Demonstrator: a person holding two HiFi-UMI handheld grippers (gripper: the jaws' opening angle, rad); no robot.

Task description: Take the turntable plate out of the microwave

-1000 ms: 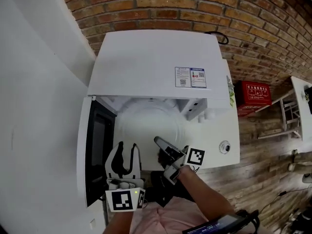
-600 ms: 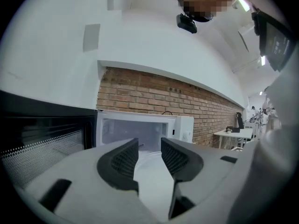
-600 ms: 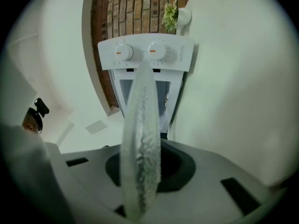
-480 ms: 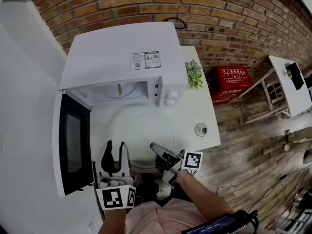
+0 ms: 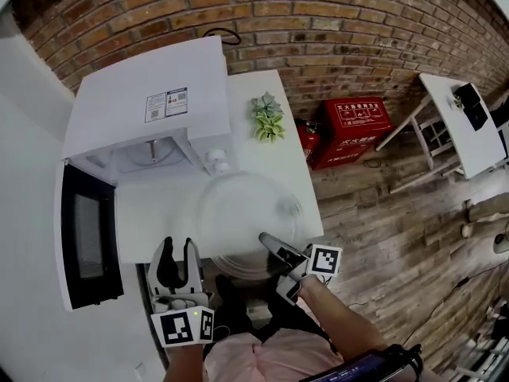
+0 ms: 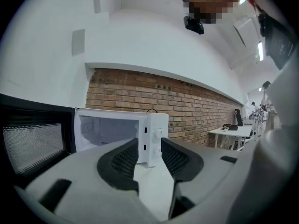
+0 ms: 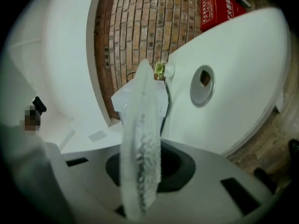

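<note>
One turntable plate (image 5: 240, 217), seemingly outside microwave (image 5: 139, 94)

stickers (image 5: 167, 104): print on the microwave (image 5: 151, 78) top is too small to read
microwave cavity: only a front strip shows under the top panel in the head view
microwave door (image 6: 32, 141): cut off at the left of the left gripper view
turntable plate (image 5: 238, 217): clear glass, rim faint against the white table (image 5: 270, 159); near edge partly covered by the right gripper (image 5: 266, 241); blurred, edge-on in the right gripper view
red box (image 5: 354, 126): lettering too small to read
forearm (image 5: 334, 325): cut by the bottom edge
</note>
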